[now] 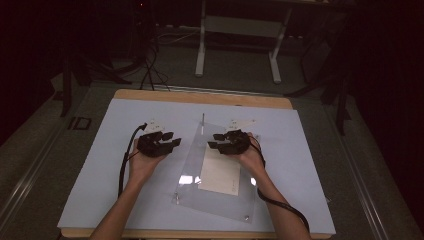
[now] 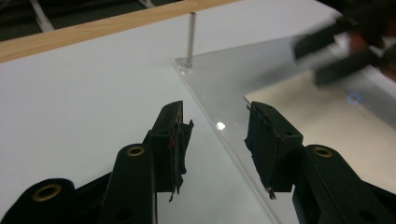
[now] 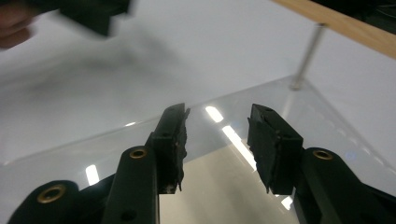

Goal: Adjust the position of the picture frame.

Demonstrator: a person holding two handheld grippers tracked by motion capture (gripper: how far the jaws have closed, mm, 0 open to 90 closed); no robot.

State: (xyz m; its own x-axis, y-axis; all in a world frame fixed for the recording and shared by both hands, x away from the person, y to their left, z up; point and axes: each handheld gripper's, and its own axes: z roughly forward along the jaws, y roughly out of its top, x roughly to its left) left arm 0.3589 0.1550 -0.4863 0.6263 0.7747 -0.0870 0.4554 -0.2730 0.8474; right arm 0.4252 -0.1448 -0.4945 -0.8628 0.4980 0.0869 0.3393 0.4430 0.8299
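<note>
A clear acrylic sheet (image 1: 187, 192) lies slantwise on the white mat (image 1: 100, 175), over a beige paper (image 1: 220, 172). A thin metal pin (image 1: 203, 122) stands upright at the sheet's far corner. My left gripper (image 1: 174, 140) hovers open just left of the sheet, its jaws pointing right. In the left gripper view the open gripper (image 2: 215, 116) straddles the sheet's left edge (image 2: 205, 107), with the pin (image 2: 190, 39) beyond. My right gripper (image 1: 214, 140) is open above the sheet's upper part, facing left. The right gripper view has its gripper (image 3: 217, 116) over the sheet (image 3: 140, 140) and paper (image 3: 215, 186).
The wooden table edge (image 1: 200, 97) runs along the far side. Small bolts (image 1: 246, 217) sit at the sheet's near corners. Beyond the table stand white desk legs (image 1: 201, 55) and floor cables (image 1: 150, 70). Each gripper's cable (image 1: 121, 165) trails back along the forearm.
</note>
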